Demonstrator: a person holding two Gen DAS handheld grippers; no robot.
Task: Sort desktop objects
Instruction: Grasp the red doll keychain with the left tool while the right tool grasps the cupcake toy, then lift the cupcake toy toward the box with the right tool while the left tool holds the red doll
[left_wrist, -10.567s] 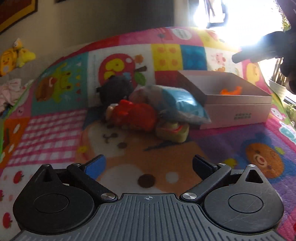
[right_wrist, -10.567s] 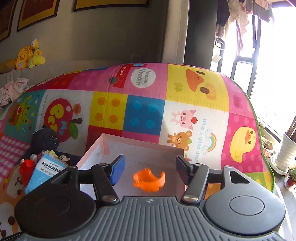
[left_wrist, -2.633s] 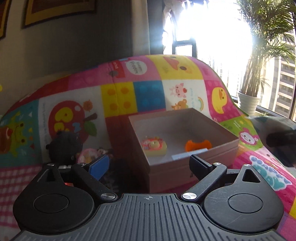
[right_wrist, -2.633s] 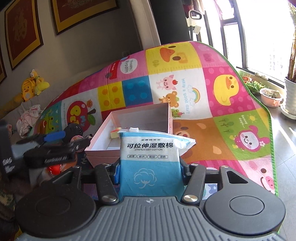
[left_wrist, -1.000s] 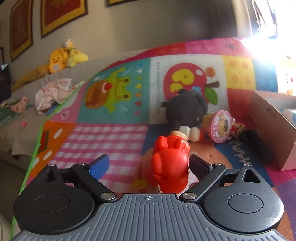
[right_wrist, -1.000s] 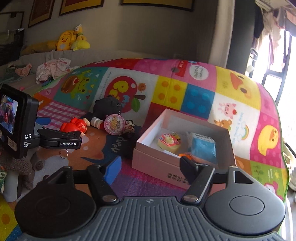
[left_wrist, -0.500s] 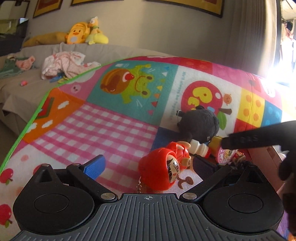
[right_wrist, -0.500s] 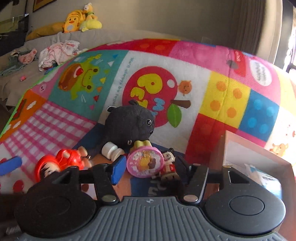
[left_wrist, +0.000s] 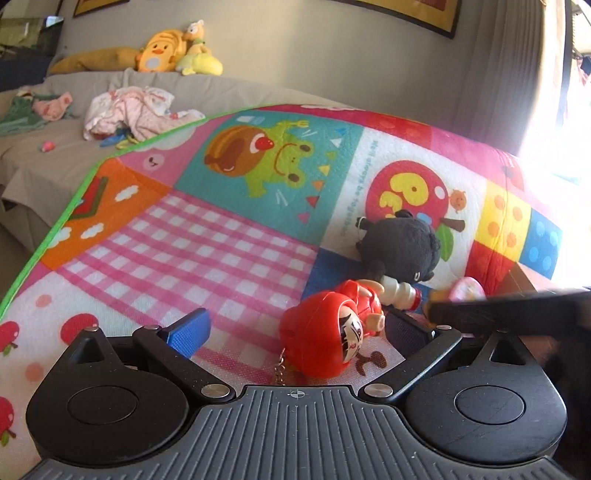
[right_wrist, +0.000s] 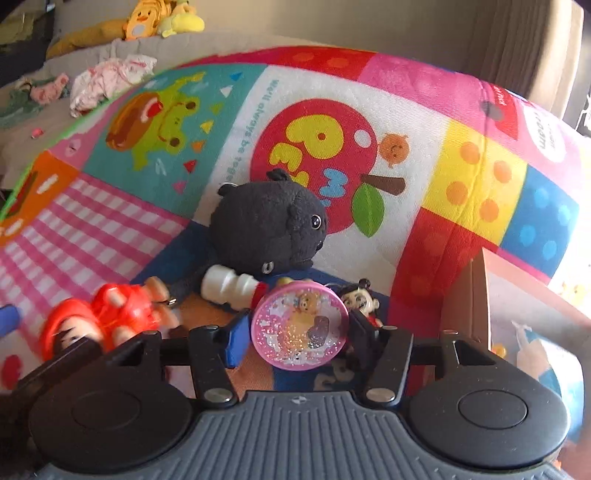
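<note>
On the patchwork play mat (left_wrist: 221, 251), the left gripper (left_wrist: 295, 332) gapes wide around the red doll (left_wrist: 325, 339). The right gripper (right_wrist: 295, 328) is closing on the pink glitter disc (right_wrist: 300, 326). Farther off lies the black plush (right_wrist: 269, 229), with the box (right_wrist: 476, 299) at right.

Play mat (right_wrist: 236, 110): "we'll always be toge…", partly hidden.

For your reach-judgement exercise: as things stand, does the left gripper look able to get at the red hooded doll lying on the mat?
Probably yes. The left gripper is wide open, and the red doll lies on the mat between its fingers, close to the right one. Nothing covers it; the right gripper's finger crosses just beyond and might crowd the closing.
</note>
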